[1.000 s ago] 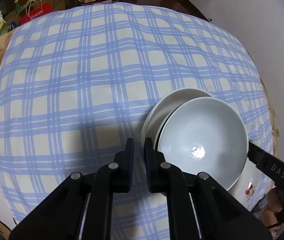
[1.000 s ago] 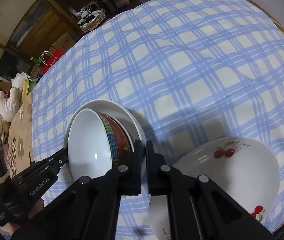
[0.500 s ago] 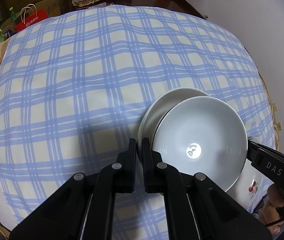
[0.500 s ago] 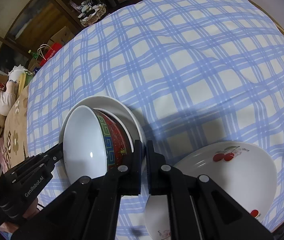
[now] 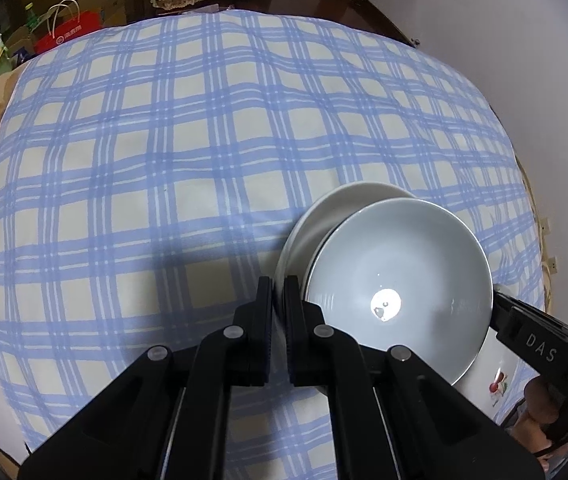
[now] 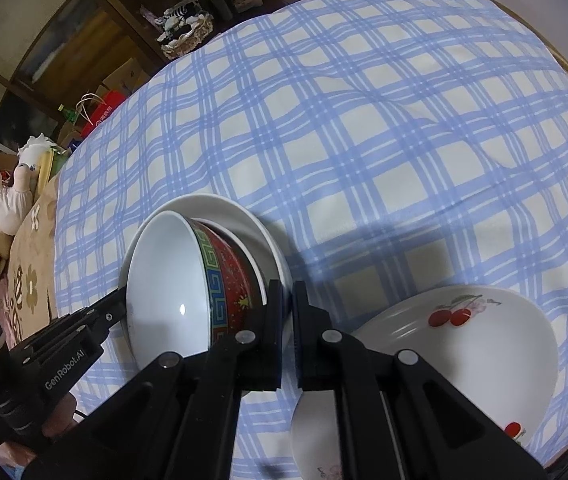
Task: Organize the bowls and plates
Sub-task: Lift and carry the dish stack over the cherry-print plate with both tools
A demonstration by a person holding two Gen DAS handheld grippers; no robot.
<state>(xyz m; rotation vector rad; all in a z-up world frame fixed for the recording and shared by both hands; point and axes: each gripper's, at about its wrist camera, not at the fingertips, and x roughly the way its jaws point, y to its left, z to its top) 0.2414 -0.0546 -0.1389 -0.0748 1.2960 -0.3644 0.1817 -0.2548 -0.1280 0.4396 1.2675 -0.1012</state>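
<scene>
Two grippers, left (image 5: 279,300) and right (image 6: 287,308), clamp opposite rims of my red-banded bowl (image 6: 220,284) above a white plate (image 6: 244,216). Glazed ceramic looks slick, rigid and breakable; I judge the rim the only hold.

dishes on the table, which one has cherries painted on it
The white plate at lower right in the right wrist view, lying apart; the red patterned bowl and the plain plate under it have none.
</scene>
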